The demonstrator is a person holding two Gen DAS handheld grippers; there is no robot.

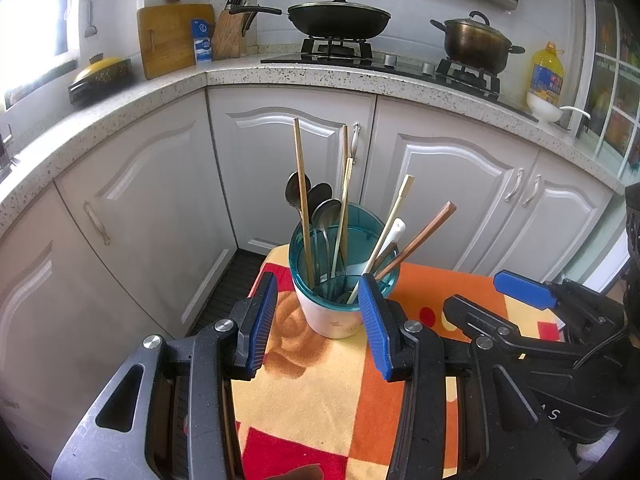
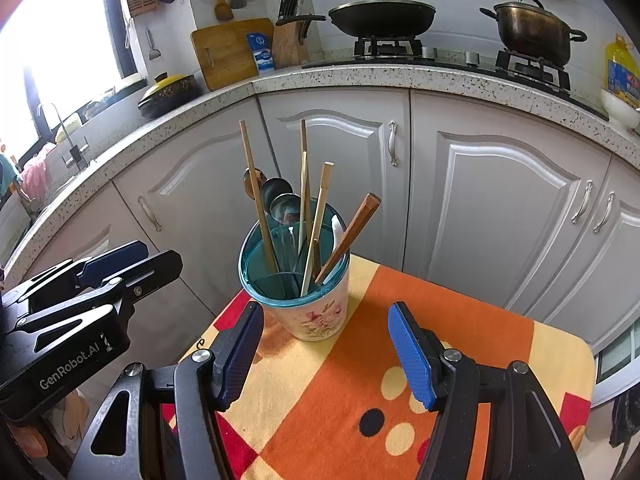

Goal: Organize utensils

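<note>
The left gripper [image 1: 318,320] hovers with its jaws wide apart and nothing between the pads, framing the utensil holder [image 2: 298,300], a floral cup with a teal divider insert that stands near the far left corner of the small table [image 2: 500,344], on its orange, red and yellow cloth. Chopsticks [image 2: 253,188], metal spoons [image 2: 280,200] and a brown-handled utensil [image 2: 352,232] already stand mixed in its compartments, so the sorting looks not yet begun, or else nearly finished; I cannot tell which. Any next move calls for pinching one slim handle without tipping the cup. The right gripper [image 2: 326,354] hovers likewise, half spread and empty. The left gripper's body reads "GenRobot.AI".
</note>
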